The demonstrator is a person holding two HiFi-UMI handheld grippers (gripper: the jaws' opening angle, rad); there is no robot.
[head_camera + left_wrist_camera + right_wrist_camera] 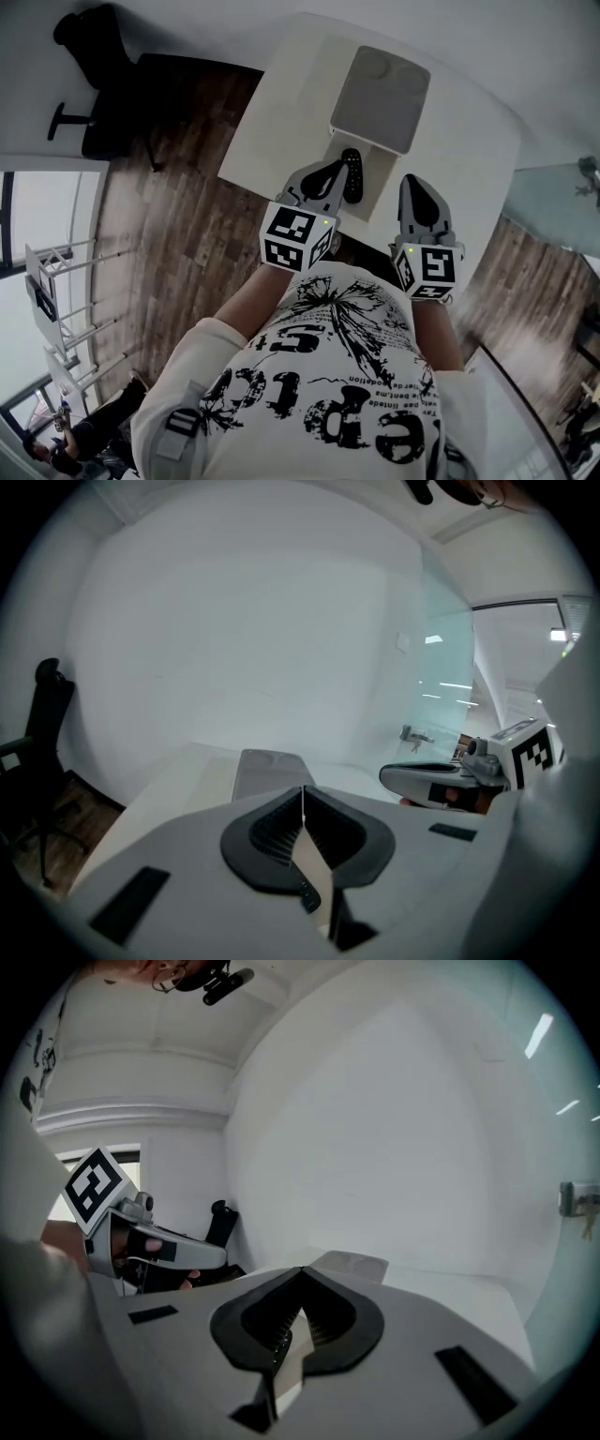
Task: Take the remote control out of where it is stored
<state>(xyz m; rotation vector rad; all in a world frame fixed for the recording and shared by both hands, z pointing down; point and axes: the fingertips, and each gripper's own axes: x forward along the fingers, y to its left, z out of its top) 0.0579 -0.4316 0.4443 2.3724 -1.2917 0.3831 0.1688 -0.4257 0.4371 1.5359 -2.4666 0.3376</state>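
Remote control (352, 175) in our head view lies on the white table (272, 122), just in front of the grey box (380, 94) and beside the tip of our left gripper (330, 172), so we judge it already out of storage. Our left gripper view shows those jaws together on nothing, aimed over the box. Our right gripper view shows the right gripper (301, 1270) likewise closed and empty, probably just idling.

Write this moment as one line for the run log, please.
left tongs: shut, empty | right tongs: shut, empty | black remote control: on white table, near grey rectangular box
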